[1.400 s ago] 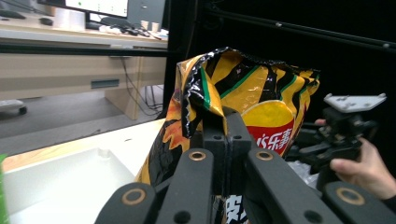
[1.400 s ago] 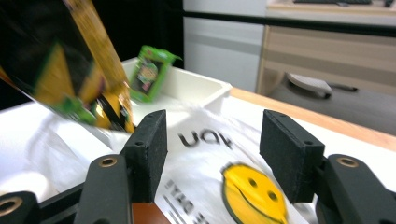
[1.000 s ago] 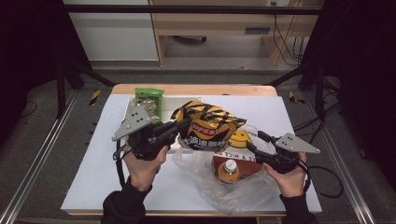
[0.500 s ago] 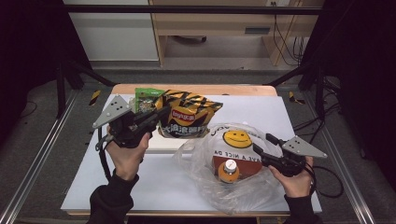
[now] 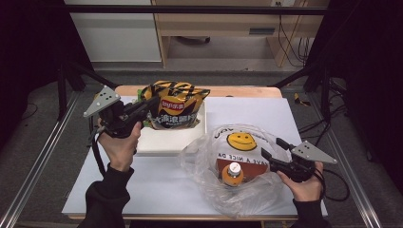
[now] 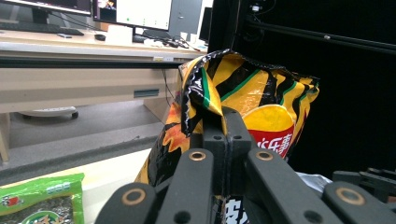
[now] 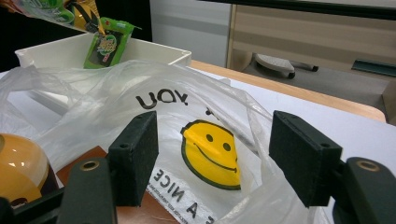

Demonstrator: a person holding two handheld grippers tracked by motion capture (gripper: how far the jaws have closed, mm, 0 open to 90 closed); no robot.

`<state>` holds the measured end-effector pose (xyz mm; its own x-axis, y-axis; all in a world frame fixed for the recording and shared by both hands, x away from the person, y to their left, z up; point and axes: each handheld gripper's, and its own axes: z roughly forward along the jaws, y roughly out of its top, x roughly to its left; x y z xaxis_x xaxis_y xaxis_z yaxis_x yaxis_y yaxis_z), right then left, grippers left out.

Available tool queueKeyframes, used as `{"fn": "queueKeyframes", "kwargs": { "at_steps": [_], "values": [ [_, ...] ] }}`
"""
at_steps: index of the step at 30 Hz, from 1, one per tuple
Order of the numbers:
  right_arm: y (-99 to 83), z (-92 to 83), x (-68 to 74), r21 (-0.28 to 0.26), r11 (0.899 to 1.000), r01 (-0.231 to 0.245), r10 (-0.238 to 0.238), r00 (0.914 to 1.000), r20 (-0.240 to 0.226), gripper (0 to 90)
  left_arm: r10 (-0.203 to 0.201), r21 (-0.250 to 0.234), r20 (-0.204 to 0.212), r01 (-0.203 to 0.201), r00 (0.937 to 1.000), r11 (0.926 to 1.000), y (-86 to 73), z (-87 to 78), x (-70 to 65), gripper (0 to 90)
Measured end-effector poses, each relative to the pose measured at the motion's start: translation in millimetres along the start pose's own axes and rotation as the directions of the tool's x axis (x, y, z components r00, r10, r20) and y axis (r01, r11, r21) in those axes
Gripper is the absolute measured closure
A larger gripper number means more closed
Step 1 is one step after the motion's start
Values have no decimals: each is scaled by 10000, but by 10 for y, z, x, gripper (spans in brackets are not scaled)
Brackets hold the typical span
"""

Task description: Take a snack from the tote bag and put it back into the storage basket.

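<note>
Left hand-held gripper [image 5: 151, 102] clamped (right [image 5: 272, 148] agape)

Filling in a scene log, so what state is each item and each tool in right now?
Chip bag: lifted over the white tray, pinched at its edge.
Left tool: shut on the chip bag.
Right tool: open, jaws just been opening, nothing pressed between them.
Plastic bag: lying crumpled on the table, mouth open.
Orange-capped bottle: inside the plastic bag, cap on.
Green snack packet: lying beside the tray, sealed as far as shows.
</note>
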<state>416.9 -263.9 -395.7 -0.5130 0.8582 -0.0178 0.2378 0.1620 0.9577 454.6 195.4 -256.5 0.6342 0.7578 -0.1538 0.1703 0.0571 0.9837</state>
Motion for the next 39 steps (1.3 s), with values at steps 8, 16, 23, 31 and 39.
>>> {"fn": "queueKeyframes", "kwargs": {
  "at_steps": [8, 16, 23, 31, 39],
  "values": [
    [3, -12, 12, -58, 10000, -24, 24, 10000, -22, 326, -215, 98, -287, 218, 9994, 9997, -26, 126, 165, 900],
    [16, -12, 6, -95, 9999, -101, 101, 9999, -30, 316, -383, 397, -467, 402, 9982, 9984, -121, 349, 316, 900],
    [23, -15, -7, -135, 9999, -52, 51, 10000, -55, 315, -534, 701, -574, 574, 9969, 9959, -261, 602, 468, 900],
    [9, -2, -20, -51, 9999, -106, 106, 9999, -33, 317, -869, 1071, -502, 919, 9950, 9900, -445, 864, 573, 900],
    [-1, 14, -17, 28, 9999, -124, 124, 9999, -49, 318, -1435, 1229, -314, 1463, 9892, 9816, -624, 1037, 706, 900]
  ]
}}
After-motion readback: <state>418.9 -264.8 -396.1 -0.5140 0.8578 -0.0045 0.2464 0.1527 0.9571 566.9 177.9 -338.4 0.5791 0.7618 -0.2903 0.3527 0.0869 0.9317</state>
